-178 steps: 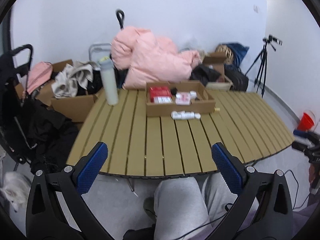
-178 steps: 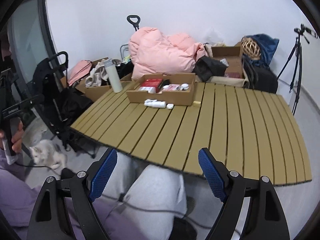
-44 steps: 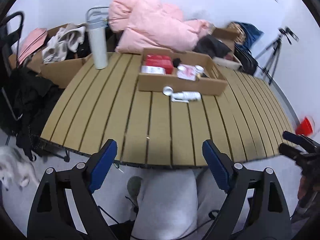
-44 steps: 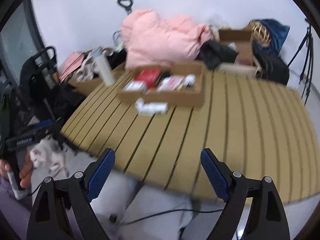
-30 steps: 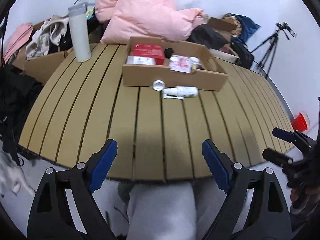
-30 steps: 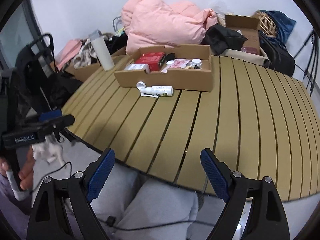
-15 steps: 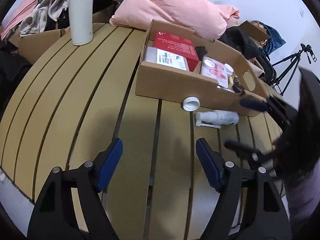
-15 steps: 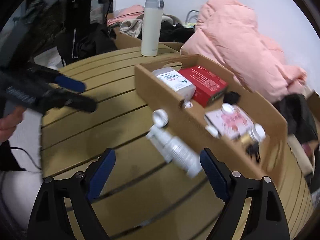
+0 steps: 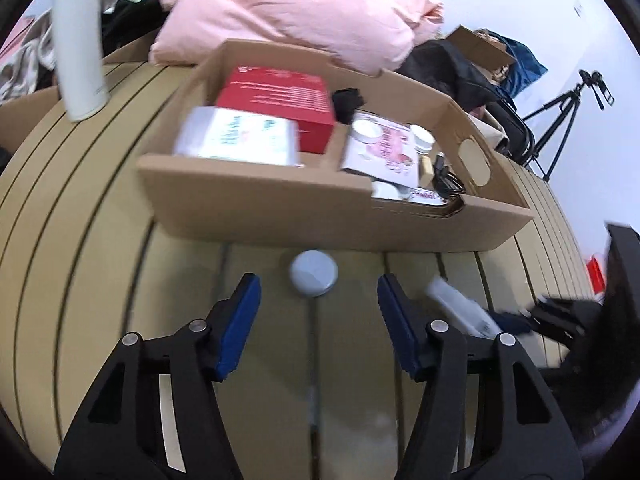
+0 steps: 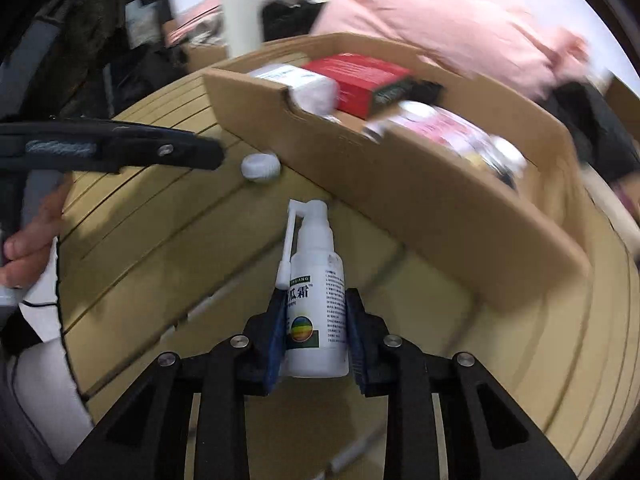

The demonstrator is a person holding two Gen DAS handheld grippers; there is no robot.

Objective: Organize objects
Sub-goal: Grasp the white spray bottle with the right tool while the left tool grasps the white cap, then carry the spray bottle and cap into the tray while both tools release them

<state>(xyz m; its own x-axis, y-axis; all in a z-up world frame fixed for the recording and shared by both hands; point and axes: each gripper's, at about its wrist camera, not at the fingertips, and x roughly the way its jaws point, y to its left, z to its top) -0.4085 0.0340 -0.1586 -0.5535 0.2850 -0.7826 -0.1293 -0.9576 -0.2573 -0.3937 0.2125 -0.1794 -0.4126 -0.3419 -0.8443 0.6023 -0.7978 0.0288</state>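
Observation:
My right gripper (image 10: 316, 300) is shut on a white spray bottle (image 10: 316, 288), nozzle pointing away, low over the slatted table; the bottle also shows in the left wrist view (image 9: 460, 312). A round white cap (image 9: 313, 275) lies on the table against the front wall of the cardboard box (image 9: 320, 220). My left gripper (image 9: 316, 296) is open, its fingers either side of and just short of the cap. The cap also shows in the right wrist view (image 10: 261, 166), next to the box (image 10: 420, 184). The box holds a red carton (image 9: 280, 96), a white carton and small jars.
A tall white flask (image 9: 78, 40) stands at the table's back left. A pink padded coat (image 9: 288, 8) lies behind the box. The wooden slat table (image 9: 80, 240) extends left and right. A tripod (image 9: 568, 108) stands at the far right.
Both grippers have moved in close to the box. The right gripper has closed on the spray bottle. The left gripper has come up to the white cap and stays open.

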